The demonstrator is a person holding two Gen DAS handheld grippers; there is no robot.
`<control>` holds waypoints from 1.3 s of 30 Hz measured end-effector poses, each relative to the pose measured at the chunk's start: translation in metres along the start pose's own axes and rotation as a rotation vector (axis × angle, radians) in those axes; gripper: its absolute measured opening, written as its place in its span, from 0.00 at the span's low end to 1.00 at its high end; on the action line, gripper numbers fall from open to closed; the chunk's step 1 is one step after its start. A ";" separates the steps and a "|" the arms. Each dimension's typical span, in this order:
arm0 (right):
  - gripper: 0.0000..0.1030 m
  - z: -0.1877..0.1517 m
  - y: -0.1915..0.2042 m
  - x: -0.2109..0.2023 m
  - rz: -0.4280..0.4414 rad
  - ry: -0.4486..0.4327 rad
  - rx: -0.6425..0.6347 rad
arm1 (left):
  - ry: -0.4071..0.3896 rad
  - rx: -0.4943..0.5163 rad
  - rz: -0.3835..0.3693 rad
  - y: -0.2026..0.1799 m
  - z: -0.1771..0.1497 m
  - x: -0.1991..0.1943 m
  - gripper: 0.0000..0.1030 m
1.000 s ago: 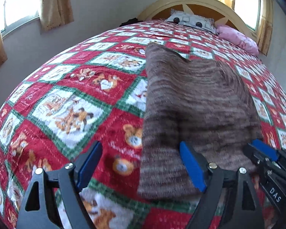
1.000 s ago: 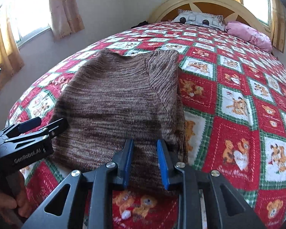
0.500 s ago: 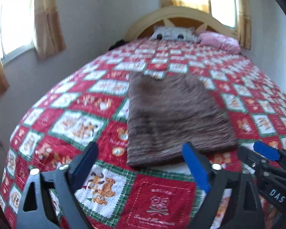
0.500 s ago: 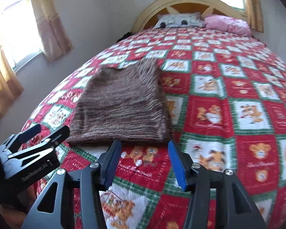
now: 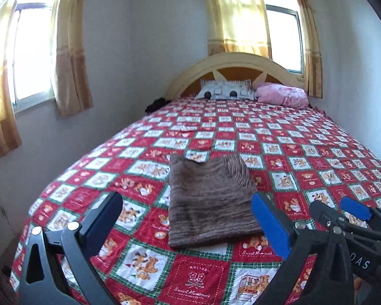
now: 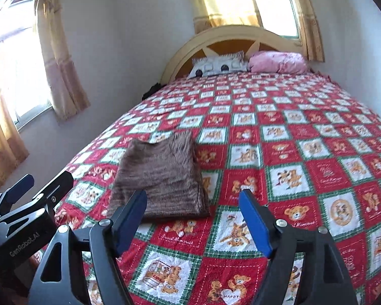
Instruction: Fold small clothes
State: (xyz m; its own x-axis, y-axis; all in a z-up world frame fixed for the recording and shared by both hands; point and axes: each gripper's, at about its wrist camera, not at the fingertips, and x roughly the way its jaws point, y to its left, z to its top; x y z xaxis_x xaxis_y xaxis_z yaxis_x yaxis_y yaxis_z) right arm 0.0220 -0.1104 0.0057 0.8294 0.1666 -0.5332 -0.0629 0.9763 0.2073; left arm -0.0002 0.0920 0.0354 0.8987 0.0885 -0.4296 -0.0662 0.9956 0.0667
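Note:
A small brown knitted sweater (image 5: 208, 203) lies folded in a flat rectangle on the red patchwork bedspread (image 5: 304, 152). My left gripper (image 5: 185, 199) hangs above the bed's near end, short of the sweater; its jaws are opening and nothing is between them. In the right wrist view the sweater (image 6: 162, 178) sits ahead and to the left. My right gripper (image 6: 193, 194) is also back from it, jaws opening and empty. Each gripper shows in the other's view: the right gripper (image 5: 343, 209) at the lower right, the left gripper (image 6: 38, 188) at the lower left.
A grey patterned pillow (image 5: 226, 91) and a pink pillow (image 5: 282, 94) lean on the arched headboard (image 5: 233, 62). A dark bundle (image 5: 156, 104) lies at the bed's far left edge. A wall with curtained windows (image 5: 33, 56) runs along the left.
Both grippers have drawn back and up from the sweater, which now lies free and smaller in view. The right jaws went from nearly shut to wide; the left jaws widened slightly.

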 end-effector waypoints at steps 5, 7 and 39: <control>0.74 0.007 0.008 -0.018 0.008 -0.053 -0.012 | -0.036 0.001 0.015 0.002 0.006 -0.015 1.00; 0.74 0.010 0.011 -0.027 0.007 -0.080 -0.016 | -0.045 -0.001 0.018 0.003 0.007 -0.019 1.00; 0.88 0.008 0.032 -0.093 -0.065 -0.325 -0.098 | -0.008 -0.006 0.119 0.010 0.010 -0.030 1.00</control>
State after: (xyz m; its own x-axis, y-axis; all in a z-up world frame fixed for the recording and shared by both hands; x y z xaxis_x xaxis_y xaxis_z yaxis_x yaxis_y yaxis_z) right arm -0.0523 -0.0955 0.0687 0.9660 0.0663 -0.2498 -0.0440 0.9946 0.0938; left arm -0.0238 0.0991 0.0579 0.8875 0.2062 -0.4120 -0.1753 0.9781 0.1119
